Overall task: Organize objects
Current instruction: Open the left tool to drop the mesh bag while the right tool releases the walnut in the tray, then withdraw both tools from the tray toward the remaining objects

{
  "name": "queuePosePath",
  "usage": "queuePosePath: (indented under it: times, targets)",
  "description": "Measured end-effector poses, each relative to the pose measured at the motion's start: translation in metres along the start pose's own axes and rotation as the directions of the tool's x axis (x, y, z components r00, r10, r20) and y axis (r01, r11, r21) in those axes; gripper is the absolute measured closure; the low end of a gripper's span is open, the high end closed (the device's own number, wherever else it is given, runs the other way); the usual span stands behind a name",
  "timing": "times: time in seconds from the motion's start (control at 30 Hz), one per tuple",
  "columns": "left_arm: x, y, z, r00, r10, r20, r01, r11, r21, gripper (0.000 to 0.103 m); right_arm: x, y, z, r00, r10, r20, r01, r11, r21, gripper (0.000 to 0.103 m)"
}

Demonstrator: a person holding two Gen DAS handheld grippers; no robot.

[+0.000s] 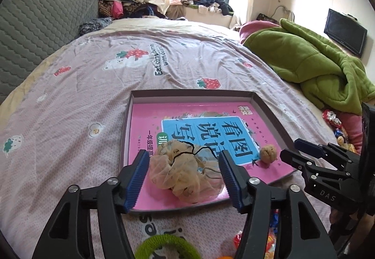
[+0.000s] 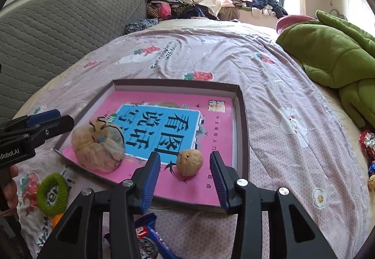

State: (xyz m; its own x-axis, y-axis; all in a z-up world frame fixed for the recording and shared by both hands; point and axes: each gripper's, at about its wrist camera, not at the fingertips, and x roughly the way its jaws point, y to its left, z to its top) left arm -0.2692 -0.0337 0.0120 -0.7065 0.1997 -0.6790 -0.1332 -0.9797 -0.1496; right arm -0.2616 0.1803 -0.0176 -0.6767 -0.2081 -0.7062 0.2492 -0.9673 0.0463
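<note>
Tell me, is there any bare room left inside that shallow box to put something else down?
Yes. On the pink book in the shallow box, the far half toward the box's back rim is bare, as is the strip along the right wall. The near end is crowded: the mesh pouch sits left, the walnut right, with both open grippers just above.

Pink book, strawberry-print quilt, green blanket

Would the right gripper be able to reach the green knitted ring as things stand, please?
Probably, but not directly: the green knitted ring lies on the bedspread to the left of the right gripper, with the left gripper close above it.
</note>
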Motion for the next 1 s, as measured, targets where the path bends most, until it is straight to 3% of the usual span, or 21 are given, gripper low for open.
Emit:
queuePosePath:
  times: [0.53,1.0]
  targets:
    - [-0.062,-0.015,-0.012,0.996,0.045,0.076,-0.047,0.998,0.033,0.032,-0.056,0.016,0.004,0.994,0.043,0.101,-0.042,0.999,-0.015,0.054]
    - [-0.085,-0.019,-0.031,0.994,0.055,0.090,-0.058,0.998,0.025,0.032,-0.099,0.030,0.002,0.980,0.060,0.191,-0.055,0.998,-0.032,0.053]
